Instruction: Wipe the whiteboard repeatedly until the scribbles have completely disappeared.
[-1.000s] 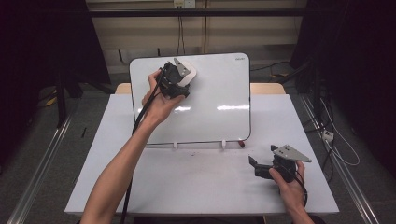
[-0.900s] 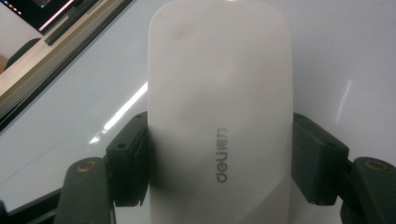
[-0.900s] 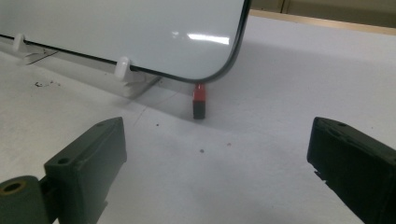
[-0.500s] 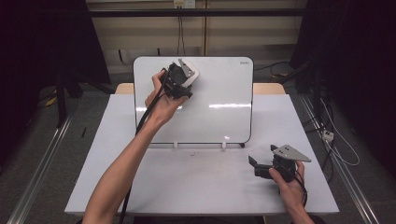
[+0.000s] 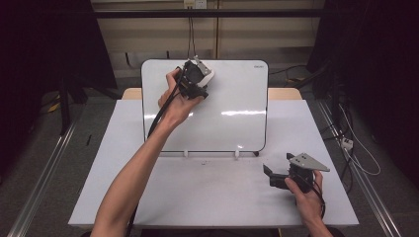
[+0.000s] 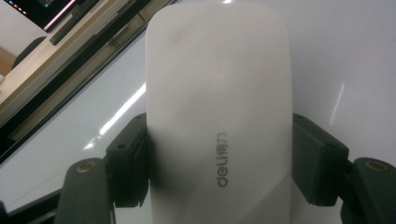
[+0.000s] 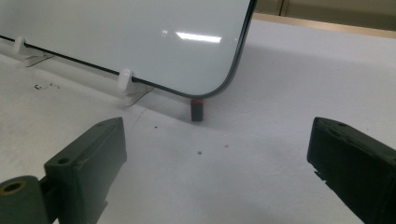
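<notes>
A white board eraser with a grey brand mark is clamped between the black pads of my left gripper, which is shut on it. In the high view, my left gripper holds the eraser against the upper left of the whiteboard, which stands tilted back at the far side of the table. My right gripper rests low at the table's front right, held by a hand. Its jaws stand wide open with nothing between them, facing the whiteboard's lower right corner.
The whiteboard sits in small white clips on the white table. A short dark peg with an orange band stands under the board's lower right corner. A few dark specks lie on the table in front of the board. Cables hang behind.
My left gripper has slid the eraser a little to the right along the top of the whiteboard. The right gripper has stayed where it was.
</notes>
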